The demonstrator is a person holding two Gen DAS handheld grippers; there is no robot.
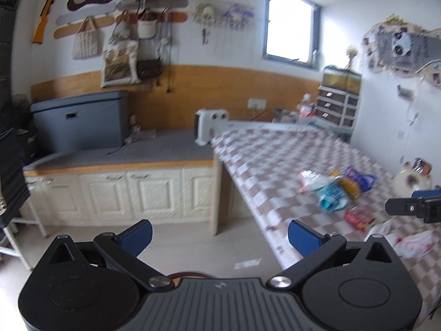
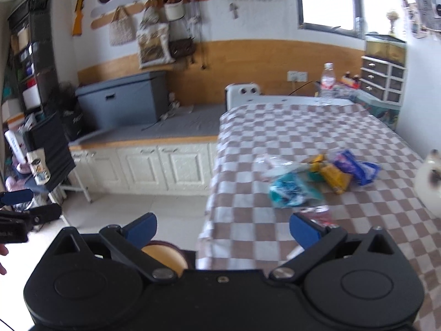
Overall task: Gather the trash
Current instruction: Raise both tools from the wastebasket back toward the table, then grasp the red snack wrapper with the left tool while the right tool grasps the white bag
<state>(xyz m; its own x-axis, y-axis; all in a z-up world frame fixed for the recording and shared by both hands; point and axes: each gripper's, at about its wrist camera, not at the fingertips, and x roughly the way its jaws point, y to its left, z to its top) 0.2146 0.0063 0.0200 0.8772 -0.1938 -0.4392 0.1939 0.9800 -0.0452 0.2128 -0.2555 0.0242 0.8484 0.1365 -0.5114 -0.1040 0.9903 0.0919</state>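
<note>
**Both claws spread, wrappers waiting on the checked table**

My left claw [image 1: 219,235] is spread wide with nothing between its blue pads, hanging over the pale floor just off the near corner of the long table with the brown-and-white checked cloth [image 1: 275,151]. My right claw [image 2: 223,229] is spread just as wide and empty, and sits over the near edge of that same table. A round tan object with a dark rim [image 2: 165,256] shows just under my right claw, off the table's near corner; I cannot tell what it is.

Nearest on the cloth lie a white plastic bag with red marks [image 1: 413,244] and a small red wrapper [image 1: 354,218]. Just past them, around the table's middle, the rest of the trash is heaped together: a teal crumpled packet [image 2: 286,190], a clear plastic wrapper [image 2: 271,164], a yellow snack packet [image 2: 335,178] and a blue-and-white packet [image 2: 355,167], touching or overlapping one another.

At the table's right edge sits a white fluffy cat [image 2: 428,176].

At the far end of the table stands a clear plastic bottle with a red label [image 2: 328,80], upright, and at the table's far left corner a white box-shaped heater [image 2: 244,93].
</note>
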